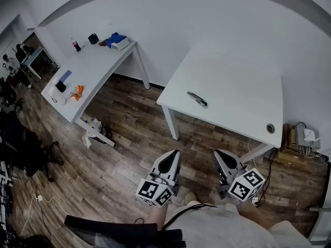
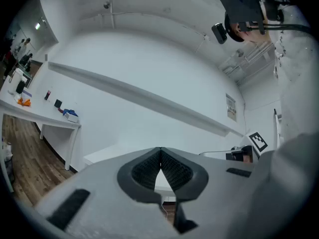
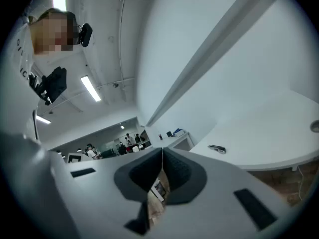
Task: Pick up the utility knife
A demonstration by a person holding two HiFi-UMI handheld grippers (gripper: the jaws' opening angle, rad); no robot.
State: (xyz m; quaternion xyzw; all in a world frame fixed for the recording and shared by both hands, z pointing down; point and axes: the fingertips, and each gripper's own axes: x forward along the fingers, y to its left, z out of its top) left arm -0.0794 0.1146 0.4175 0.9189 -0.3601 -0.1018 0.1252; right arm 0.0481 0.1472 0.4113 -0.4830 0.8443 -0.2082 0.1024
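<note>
The utility knife (image 1: 197, 99), grey with a dark body, lies on the near white table (image 1: 232, 87), close to its left front edge; it also shows small in the right gripper view (image 3: 217, 149). My left gripper (image 1: 170, 160) and right gripper (image 1: 221, 158) hang low over the wooden floor, well short of the table. Both are shut with nothing between their pads, as the left gripper view (image 2: 160, 156) and right gripper view (image 3: 162, 157) show. The two point roughly level toward the wall.
A second white table (image 1: 93, 68) stands at the left with a bottle, a blue-and-white box and small items. A cable hole (image 1: 270, 128) sits at the near table's right front corner. A power strip and cables (image 1: 305, 138) lie at the right. People and desks are at the far left.
</note>
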